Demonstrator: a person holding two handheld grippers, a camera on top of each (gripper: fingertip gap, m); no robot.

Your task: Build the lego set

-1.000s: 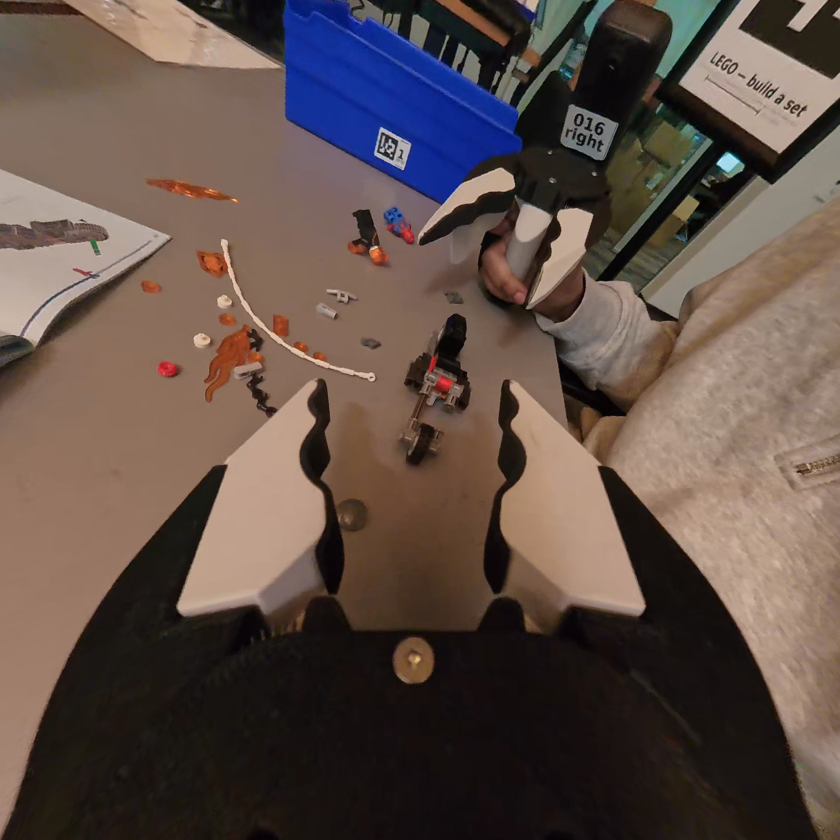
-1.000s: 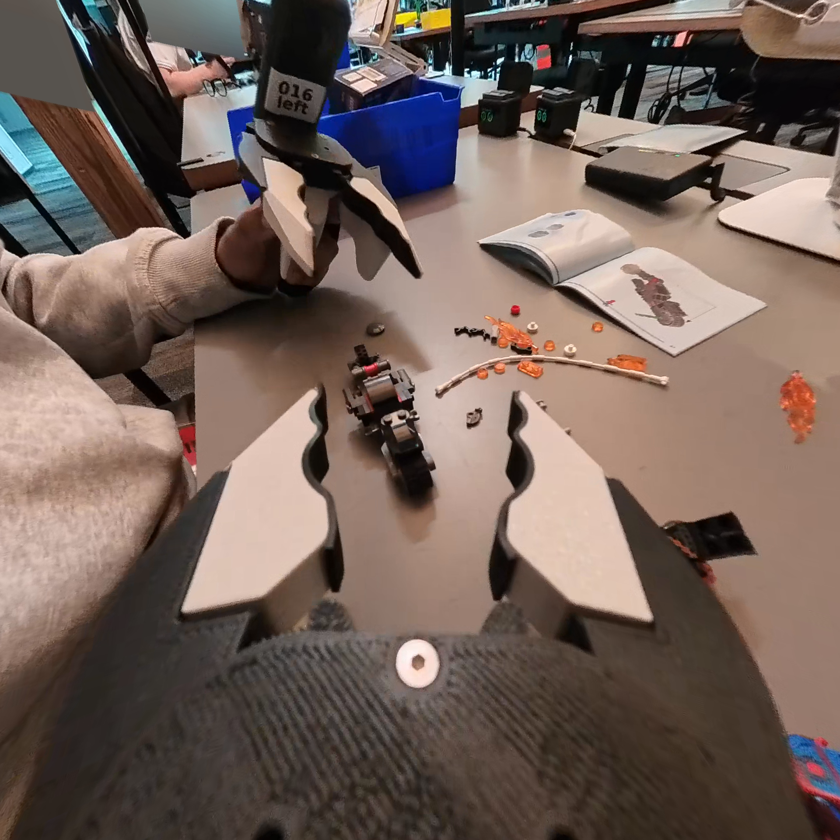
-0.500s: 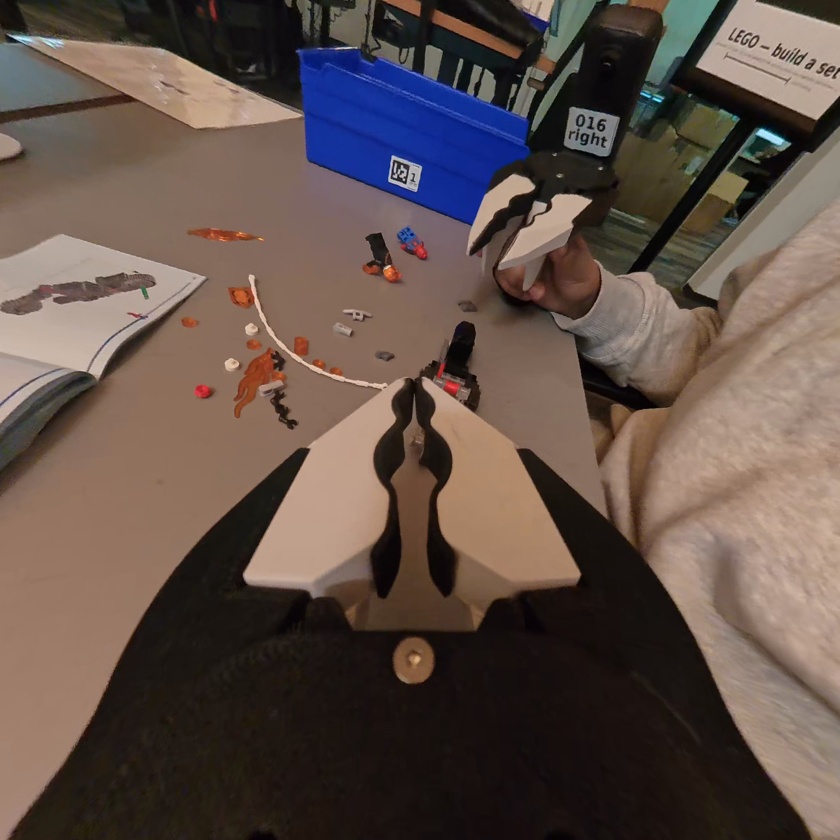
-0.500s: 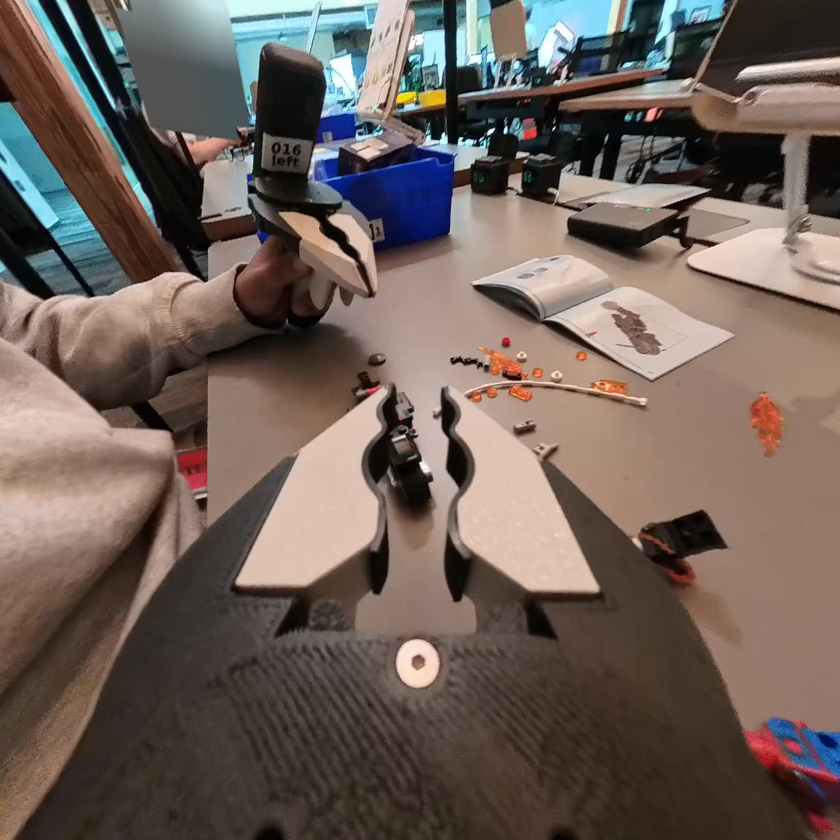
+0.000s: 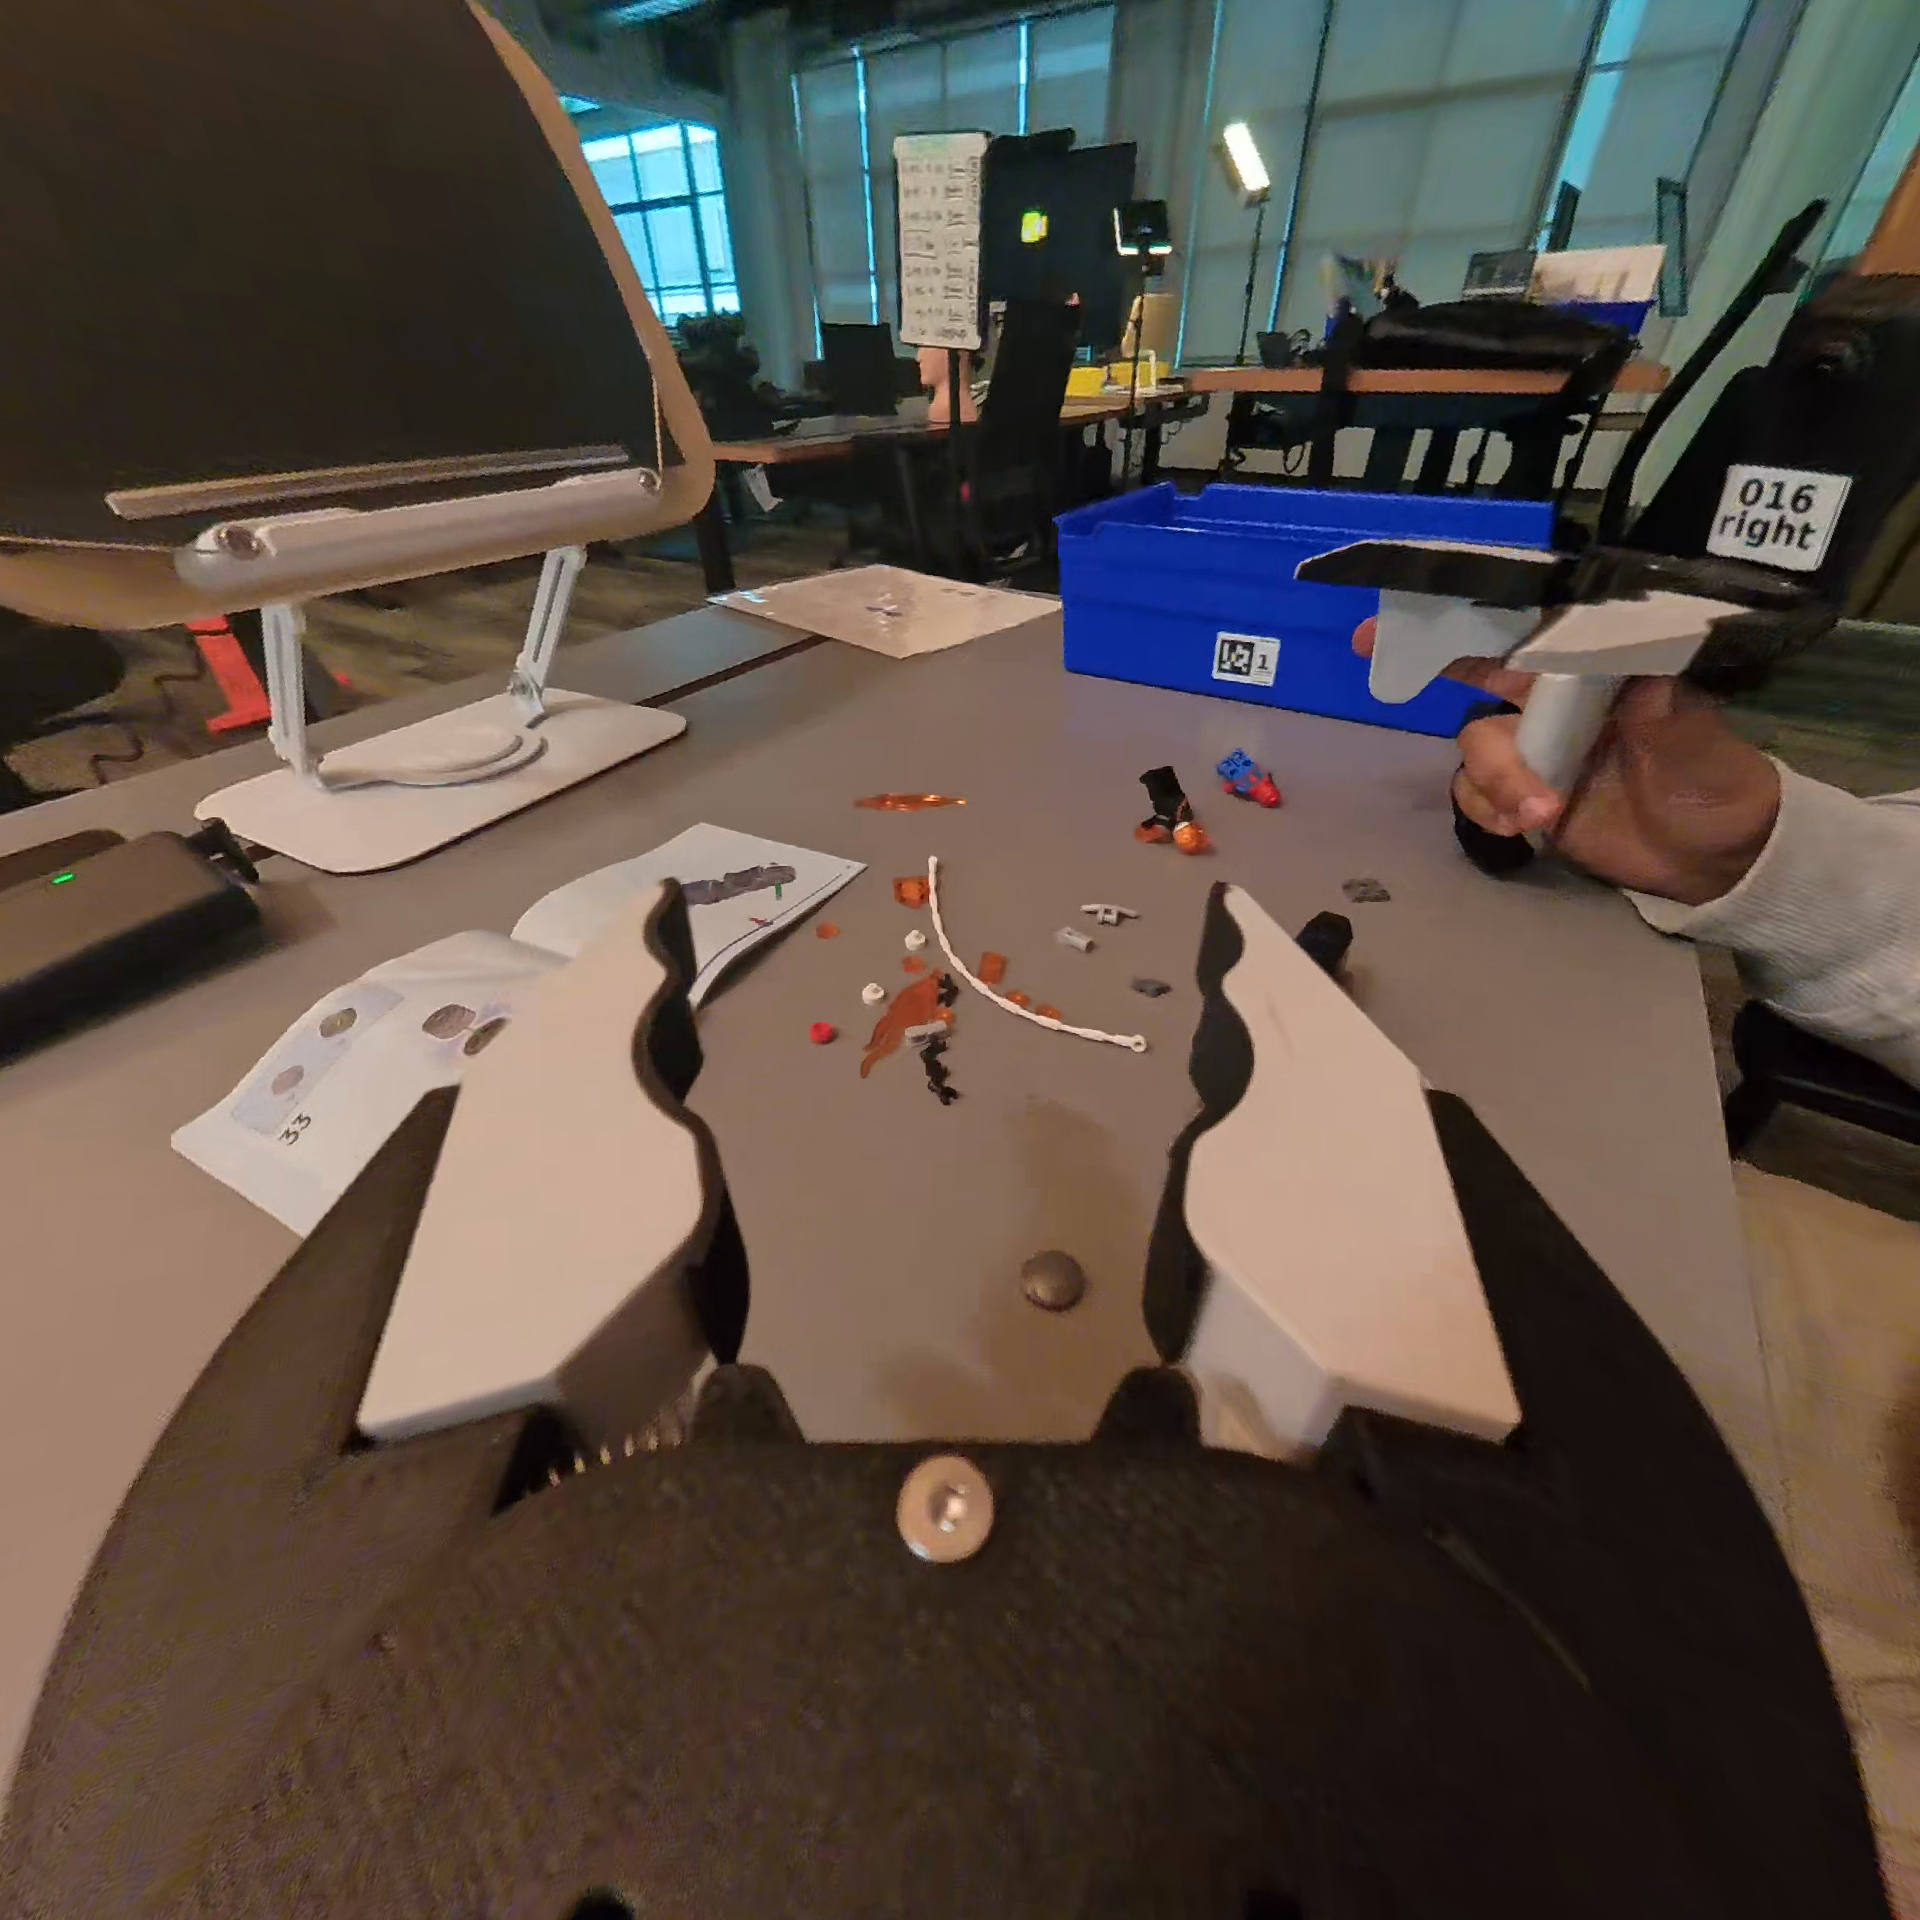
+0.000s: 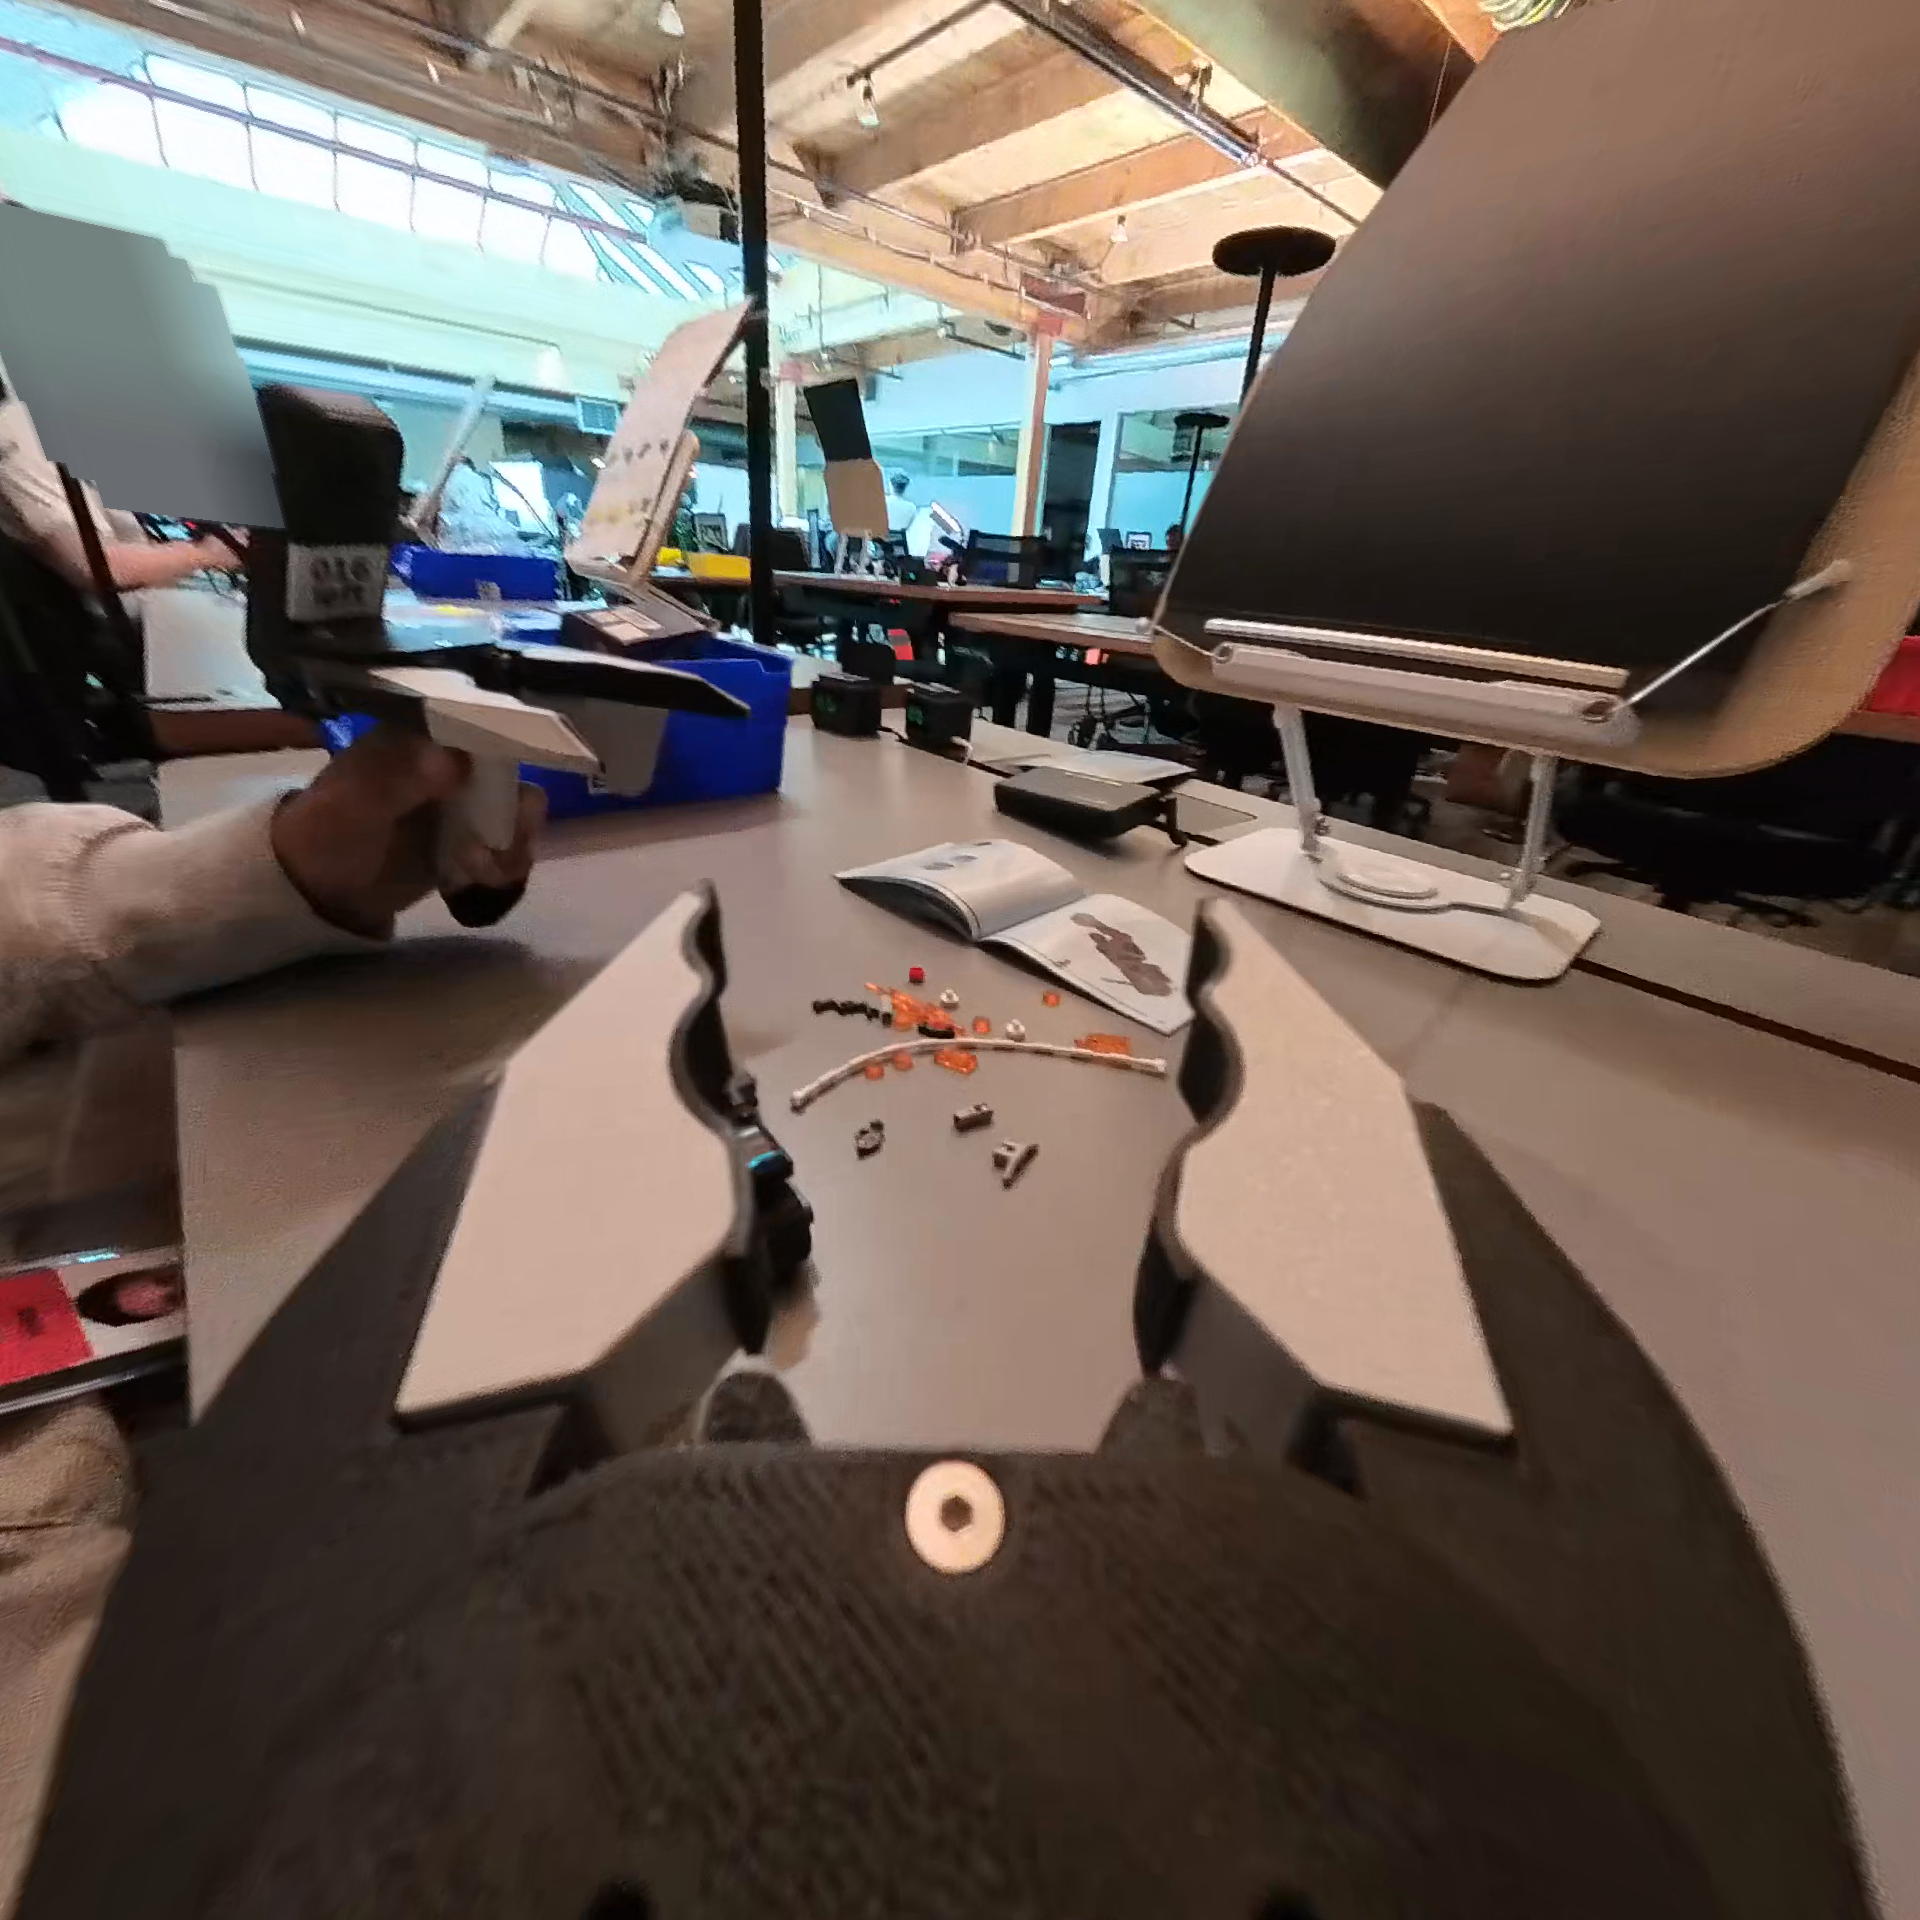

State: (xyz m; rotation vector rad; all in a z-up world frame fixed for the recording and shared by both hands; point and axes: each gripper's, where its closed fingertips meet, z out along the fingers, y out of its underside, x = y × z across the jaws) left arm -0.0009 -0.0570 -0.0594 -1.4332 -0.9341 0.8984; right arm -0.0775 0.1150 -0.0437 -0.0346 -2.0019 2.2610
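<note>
A small black lego motorcycle (image 6: 769, 1195) stands on the grey table (image 6: 1558, 1195), just inside my right gripper's left finger; it is blurred. In the left wrist view only its black end (image 5: 1325, 935) shows behind my right finger. My left gripper (image 5: 940, 904) is open and empty, held level above the table. My right gripper (image 6: 956, 909) is open and empty too. Loose parts lie ahead of both: orange flame pieces (image 5: 904, 1023), a white string (image 5: 997, 987), a black chain (image 5: 935, 1075) and small grey bits (image 6: 971, 1117).
An open instruction booklet (image 5: 416, 1039) lies left of the parts. A blue bin (image 5: 1247, 603) stands at the far side, with a black-orange piece (image 5: 1164, 805) and a blue-red piece (image 5: 1247, 777) before it. A tablet stand (image 5: 436, 748) and a black box (image 5: 114, 925) stand further left. The black-orange piece (image 5: 1164, 805) lies some 12 cm from my right tips, 25 cm from my left tips.
Both grippers were open, shut on nothing half a second ago, and are open again. Both have tilted up from looking down at the motorcycle to level. The motorcycle stays on the table.
</note>
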